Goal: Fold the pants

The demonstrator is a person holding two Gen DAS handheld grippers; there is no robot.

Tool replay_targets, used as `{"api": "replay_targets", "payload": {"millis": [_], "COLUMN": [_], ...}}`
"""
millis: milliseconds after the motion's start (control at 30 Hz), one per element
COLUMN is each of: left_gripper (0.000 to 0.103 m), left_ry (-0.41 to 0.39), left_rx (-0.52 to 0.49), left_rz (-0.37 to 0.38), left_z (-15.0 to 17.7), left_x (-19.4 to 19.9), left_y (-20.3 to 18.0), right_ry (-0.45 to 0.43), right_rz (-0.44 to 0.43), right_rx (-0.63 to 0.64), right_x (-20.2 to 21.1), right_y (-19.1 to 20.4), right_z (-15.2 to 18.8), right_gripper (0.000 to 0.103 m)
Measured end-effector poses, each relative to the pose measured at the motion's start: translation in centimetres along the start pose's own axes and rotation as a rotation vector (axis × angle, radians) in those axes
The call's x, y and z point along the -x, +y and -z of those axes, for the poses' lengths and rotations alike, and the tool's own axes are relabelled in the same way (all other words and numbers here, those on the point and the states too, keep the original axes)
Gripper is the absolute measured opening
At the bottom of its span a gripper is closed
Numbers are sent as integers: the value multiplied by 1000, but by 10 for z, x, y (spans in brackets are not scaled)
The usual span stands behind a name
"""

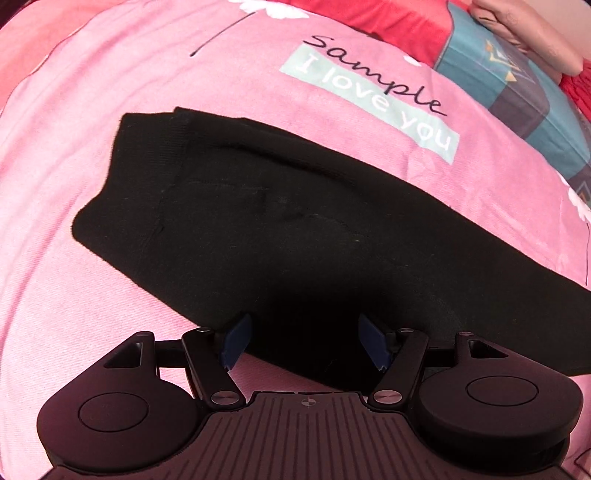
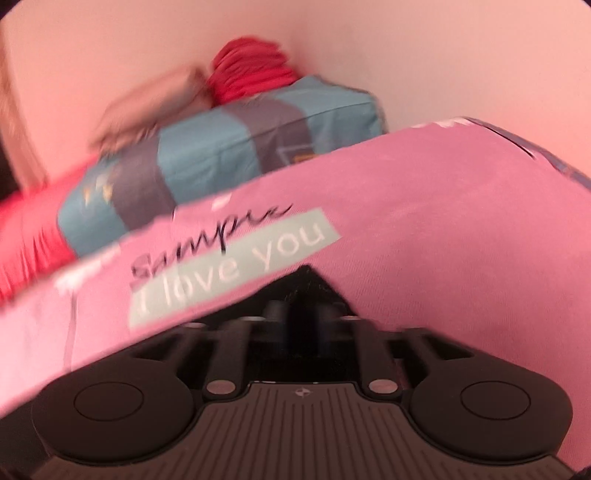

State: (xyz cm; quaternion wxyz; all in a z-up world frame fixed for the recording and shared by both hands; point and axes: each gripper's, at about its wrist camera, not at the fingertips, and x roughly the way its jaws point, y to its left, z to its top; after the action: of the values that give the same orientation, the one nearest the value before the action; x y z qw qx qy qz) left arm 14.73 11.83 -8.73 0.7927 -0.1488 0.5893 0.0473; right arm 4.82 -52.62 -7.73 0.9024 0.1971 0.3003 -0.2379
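1. Already the black pants (image 1: 280, 221) lie flat on the pink bedsheet (image 1: 74, 277), looking doubled over lengthwise into one long dark strip, with what seems to be the ribbed waistband at the far left end.
2. So the first fold, leg onto leg, appears done; judging by the length that runs off to the right, the crosswise folds that would shorten the strip are not yet made.
3. Meanwhile the left hand-held gripper (image 1: 303, 341) is released: its blue pads (image 1: 236, 339) stand wide apart, straddling the near edge of the pants without pinching it.
4. On the other side, the right hand-held gripper (image 2: 301, 317) is blurred; its fingers look drawn close together with dark cloth rising just beyond them, most likely a corner of the pants, but I cannot tell whether it grips that cloth.
5. Beyond the pants a teal and grey folded quilt (image 1: 517, 92) and red bedding (image 1: 369, 18) sit at the far side of the bed, well apart from the work.
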Motion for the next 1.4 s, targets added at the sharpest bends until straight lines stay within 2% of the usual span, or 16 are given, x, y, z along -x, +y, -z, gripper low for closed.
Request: {"api": "replay_targets", "payload": {"millis": [100,133,167,233,400,533,667,767,900,933,967,1033,1167,1300,1333,1400], "left_gripper": [103,103,103,103,103,103,103,103,103,103,103,103,103,103,103,103], "left_ry": [-16,-23,-29,-37,-68,-98,-110,-119,-141,-147,-155,-179,-198,-229,-240,-257], "left_rx": [24,25,23,17,-15,-41,-35,-23,-17,-19,-22,-33,-43,-82,-96,-123], "left_rz": [41,56,67,82,110,116,114,117,119,119,118,119,126,121,124,120], "left_z": [2,3,3,5,14,27,38,43,45,45,44,43,31,8,1,-11], "left_x": [5,7,8,10,21,33,42,48,54,56,58,63,62,66,67,69], "left_y": [11,14,17,23,41,63,90,109,125,129,131,137,141,127,123,115], "right_ry": [-35,-58,-74,-70,96,194,193,193,192,223,272,252,213,316,309,320], "right_rz": [39,49,37,-30,-411,-705,-928,-1027,-1013,-989,-954,-955,-906,-851,-866,-914], "right_rx": [81,112,148,221,463,706,927,1033,1138,1157,1182,1169,938,1049,1009,912], "right_x": [22,32,38,56,80,96,117,132,126,117,108,108,98,80,85,90], "right_y": [18,27,38,68,185,303,420,494,561,571,575,570,558,563,559,546], "right_z": [-2,0,2,10,54,115,176,213,257,266,275,268,224,246,242,227], "right_gripper": [57,70,77,77,75,61,58,58,58,38,6,6,6,11,13,35]}}
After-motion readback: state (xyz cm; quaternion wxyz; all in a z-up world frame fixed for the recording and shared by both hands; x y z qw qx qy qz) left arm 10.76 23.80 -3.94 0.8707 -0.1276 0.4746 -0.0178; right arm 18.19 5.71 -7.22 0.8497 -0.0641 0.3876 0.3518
